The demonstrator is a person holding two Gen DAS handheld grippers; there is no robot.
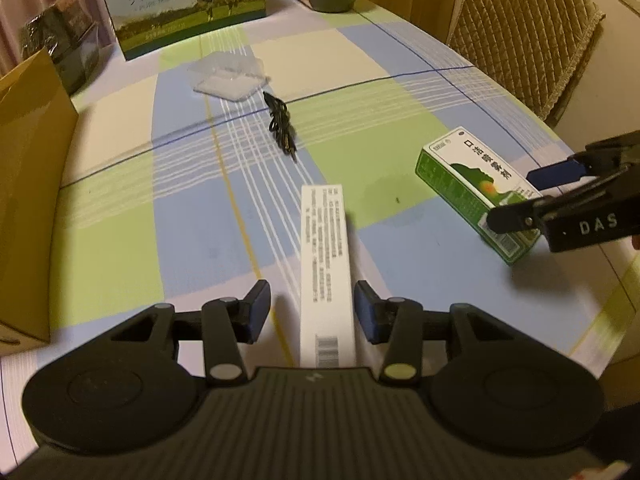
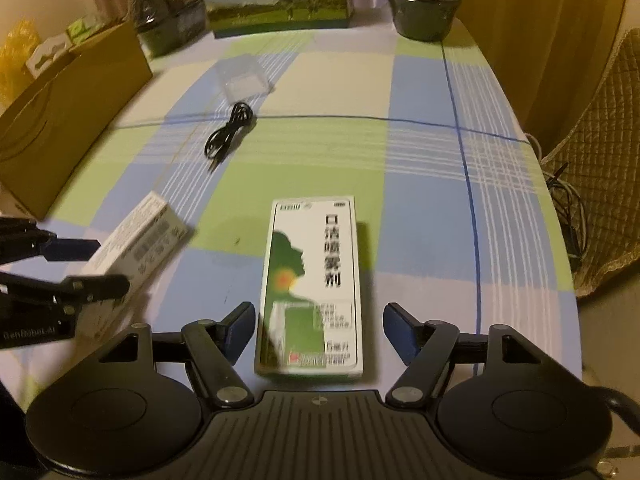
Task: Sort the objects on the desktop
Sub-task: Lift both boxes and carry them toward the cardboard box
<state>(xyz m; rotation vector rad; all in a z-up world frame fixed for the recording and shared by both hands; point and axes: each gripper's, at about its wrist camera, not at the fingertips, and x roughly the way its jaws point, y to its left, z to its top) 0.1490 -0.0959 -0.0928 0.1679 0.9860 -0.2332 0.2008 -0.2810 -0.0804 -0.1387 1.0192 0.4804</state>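
Note:
A long white box (image 1: 326, 272) lies on the checked tablecloth between the open fingers of my left gripper (image 1: 312, 308); the pads stand clear of its sides. It also shows in the right wrist view (image 2: 136, 240). A green-and-white medicine box (image 2: 312, 284) lies flat between the open fingers of my right gripper (image 2: 320, 328), apart from both pads; it also shows in the left wrist view (image 1: 476, 188). A coiled black cable (image 1: 282, 124) and a clear plastic case (image 1: 230, 76) lie farther back.
An open cardboard box (image 2: 68, 112) stands at the left edge. A milk carton box (image 1: 184, 4), dark jars (image 2: 424, 4) and wrapped dark packs (image 2: 168, 12) line the far side. A quilted chair (image 1: 524, 28) stands beyond the table's right edge.

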